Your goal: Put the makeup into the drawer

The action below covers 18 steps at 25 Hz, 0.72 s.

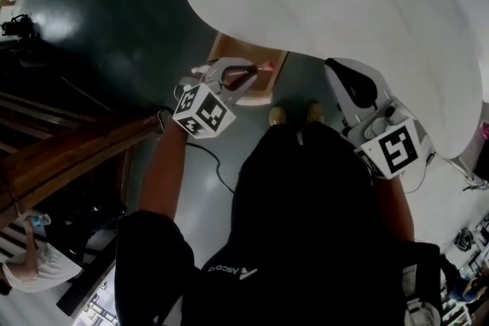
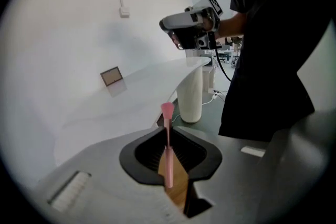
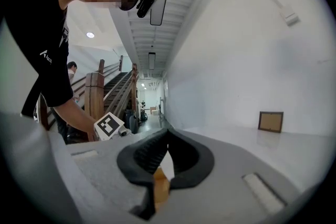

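A slim pink makeup brush [image 2: 168, 162] stands upright between the jaws of my left gripper [image 2: 168, 134], which is shut on its handle, flared tip up. In the head view the left gripper [image 1: 246, 77] holds the brush [image 1: 258, 69] just over an open wooden drawer [image 1: 269, 86] under the edge of the white table [image 1: 344, 4]. My right gripper [image 1: 353, 86] hovers to the right of the drawer by the table's edge. Its jaws [image 3: 167, 135] meet at the tips with nothing between them. Brown wood shows through the gap below both pairs of jaws.
A small framed picture [image 2: 111, 76] leans at the wall on the table top. A white ribbed pedestal [image 2: 190, 96] holds the table up, with cables on the floor beside it. Wooden stairs [image 1: 69, 153] run at the left. The person's shoes [image 1: 294, 115] stand near the drawer.
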### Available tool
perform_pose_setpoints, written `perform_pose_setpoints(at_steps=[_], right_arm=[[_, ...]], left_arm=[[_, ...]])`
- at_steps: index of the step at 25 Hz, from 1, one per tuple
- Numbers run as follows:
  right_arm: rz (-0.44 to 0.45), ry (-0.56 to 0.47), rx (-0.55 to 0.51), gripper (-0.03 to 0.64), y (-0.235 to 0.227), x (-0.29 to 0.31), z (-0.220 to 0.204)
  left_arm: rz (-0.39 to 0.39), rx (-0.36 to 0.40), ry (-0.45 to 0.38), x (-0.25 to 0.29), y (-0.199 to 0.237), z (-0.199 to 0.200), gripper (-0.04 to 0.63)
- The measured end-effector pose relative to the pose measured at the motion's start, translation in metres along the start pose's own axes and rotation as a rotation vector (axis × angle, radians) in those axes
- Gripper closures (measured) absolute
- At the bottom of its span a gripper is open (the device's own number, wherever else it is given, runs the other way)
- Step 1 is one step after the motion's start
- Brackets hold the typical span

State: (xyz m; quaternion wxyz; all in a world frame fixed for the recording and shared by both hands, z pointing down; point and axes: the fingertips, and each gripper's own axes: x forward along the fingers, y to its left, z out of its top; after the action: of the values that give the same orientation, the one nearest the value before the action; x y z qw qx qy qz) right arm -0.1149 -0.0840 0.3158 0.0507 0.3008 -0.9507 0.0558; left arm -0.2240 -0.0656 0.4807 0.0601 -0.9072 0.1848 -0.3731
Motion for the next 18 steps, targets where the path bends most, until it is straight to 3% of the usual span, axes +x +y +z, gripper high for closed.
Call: perform_pose_setpoints(at_steps=[18], right_arm=[[-0.137,0.116,0.016,0.614,-0.011,-0.001,-0.047]], left_arm=[[-0.281,0.161,0.209,0.089,-0.007,-0.103,0.541]])
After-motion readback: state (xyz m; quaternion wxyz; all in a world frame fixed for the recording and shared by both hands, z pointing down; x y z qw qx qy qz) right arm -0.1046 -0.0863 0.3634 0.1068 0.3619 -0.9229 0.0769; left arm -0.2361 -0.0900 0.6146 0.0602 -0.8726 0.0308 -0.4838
